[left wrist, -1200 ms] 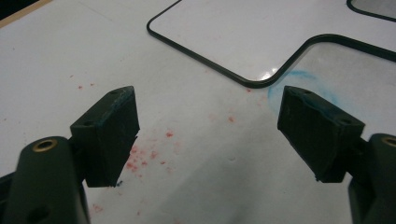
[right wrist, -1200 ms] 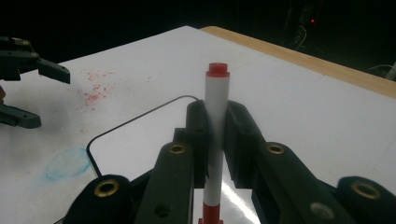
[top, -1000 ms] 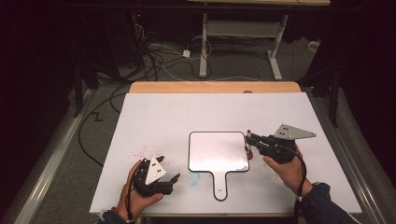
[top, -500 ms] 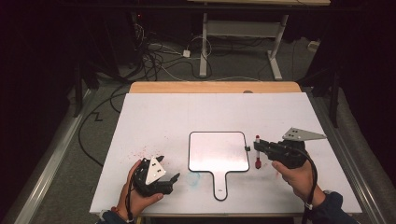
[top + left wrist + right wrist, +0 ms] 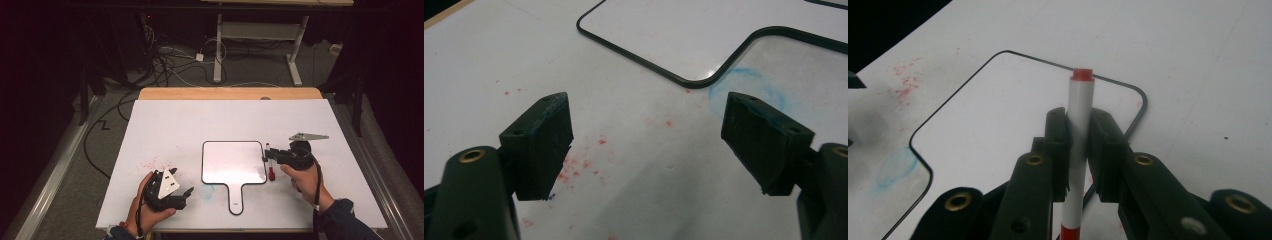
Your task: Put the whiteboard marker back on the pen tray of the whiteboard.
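The right hand-held gripper (image 5: pixel 268 159) is clamped on a red-capped white marker (image 5: pixel 1079 125) just beside the right edge of the small handled whiteboard (image 5: pixel 233 162) lying on the counter (image 5: pixel 200 120), while the left hand-held gripper (image 5: pixel 646 145), jaws apart, holds nothing near the board's lower left corner

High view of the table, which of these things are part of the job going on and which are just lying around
In the job:
- red marker, clamped in the right gripper
- handheld whiteboard, beside the marker
- left gripper, jaws open, holding nothing

Lying about:
- red specks and a blue smudge on the white table
- cables on the floor
- desk frame behind
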`<state>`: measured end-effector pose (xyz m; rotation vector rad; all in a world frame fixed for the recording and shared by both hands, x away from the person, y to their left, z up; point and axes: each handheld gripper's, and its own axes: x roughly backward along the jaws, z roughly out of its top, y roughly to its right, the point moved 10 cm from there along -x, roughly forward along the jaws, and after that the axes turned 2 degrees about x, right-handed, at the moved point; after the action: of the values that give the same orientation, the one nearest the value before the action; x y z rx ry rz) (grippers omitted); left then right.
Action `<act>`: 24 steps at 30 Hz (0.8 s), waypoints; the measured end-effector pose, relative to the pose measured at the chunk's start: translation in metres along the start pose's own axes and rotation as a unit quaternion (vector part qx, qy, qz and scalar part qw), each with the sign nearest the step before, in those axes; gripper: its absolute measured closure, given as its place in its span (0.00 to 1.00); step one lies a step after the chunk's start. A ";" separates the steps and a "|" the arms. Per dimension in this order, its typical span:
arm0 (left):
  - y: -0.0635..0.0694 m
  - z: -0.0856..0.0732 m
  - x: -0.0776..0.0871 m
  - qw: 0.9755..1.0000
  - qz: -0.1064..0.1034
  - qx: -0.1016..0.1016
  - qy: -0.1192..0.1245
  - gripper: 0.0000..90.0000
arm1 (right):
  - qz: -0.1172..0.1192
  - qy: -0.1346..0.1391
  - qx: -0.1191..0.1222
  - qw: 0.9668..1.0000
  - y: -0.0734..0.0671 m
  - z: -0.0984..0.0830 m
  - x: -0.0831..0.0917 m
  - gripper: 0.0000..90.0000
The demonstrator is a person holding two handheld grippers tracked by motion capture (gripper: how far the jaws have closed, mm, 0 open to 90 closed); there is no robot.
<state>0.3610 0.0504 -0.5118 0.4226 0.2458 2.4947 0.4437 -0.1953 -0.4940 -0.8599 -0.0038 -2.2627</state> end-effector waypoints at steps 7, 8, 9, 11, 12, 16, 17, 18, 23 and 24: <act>0.002 -0.004 -0.002 1.000 -0.003 -0.004 -0.011 0.22 | -0.052 -0.021 0.027 0.998 0.015 -0.003 -0.032 0.86; 0.002 -0.005 -0.002 1.000 -0.004 -0.004 -0.012 0.22 | -0.055 -0.024 0.028 0.998 0.017 -0.004 -0.035 0.85; 0.002 -0.005 -0.003 1.000 -0.004 -0.004 -0.012 0.22 | -0.052 -0.028 0.025 0.998 0.019 -0.006 -0.039 0.85; 0.002 -0.006 -0.003 1.000 -0.004 -0.003 -0.014 0.22 | -0.058 -0.035 0.021 0.998 0.022 -0.009 -0.044 0.84; 0.002 -0.006 -0.003 1.000 -0.004 -0.002 -0.014 0.22 | -0.062 -0.037 0.022 0.997 0.023 -0.010 -0.045 0.82; 0.002 -0.007 -0.003 1.000 -0.004 -0.002 -0.016 0.22 | -0.080 -0.039 0.033 0.995 0.029 -0.010 -0.046 0.81; 0.003 -0.007 -0.003 1.000 -0.005 -0.004 -0.017 0.22 | -0.083 -0.039 0.035 0.995 0.031 -0.010 -0.045 0.80; 0.003 -0.007 -0.003 1.000 -0.005 -0.005 -0.017 0.22 | -0.088 -0.040 0.038 0.995 0.033 -0.010 -0.045 0.79; 0.003 -0.007 -0.003 1.000 -0.005 -0.004 -0.017 0.22 | -0.101 -0.041 0.057 0.992 0.034 -0.010 -0.043 0.75; 0.003 -0.007 -0.003 1.000 -0.005 -0.004 -0.017 0.22 | -0.100 -0.040 0.061 0.992 0.034 -0.010 -0.042 0.73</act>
<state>0.3597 0.0454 -0.5180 0.4583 0.2228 2.4753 0.4813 -0.1969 -0.5339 -0.9202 -0.2729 -2.3813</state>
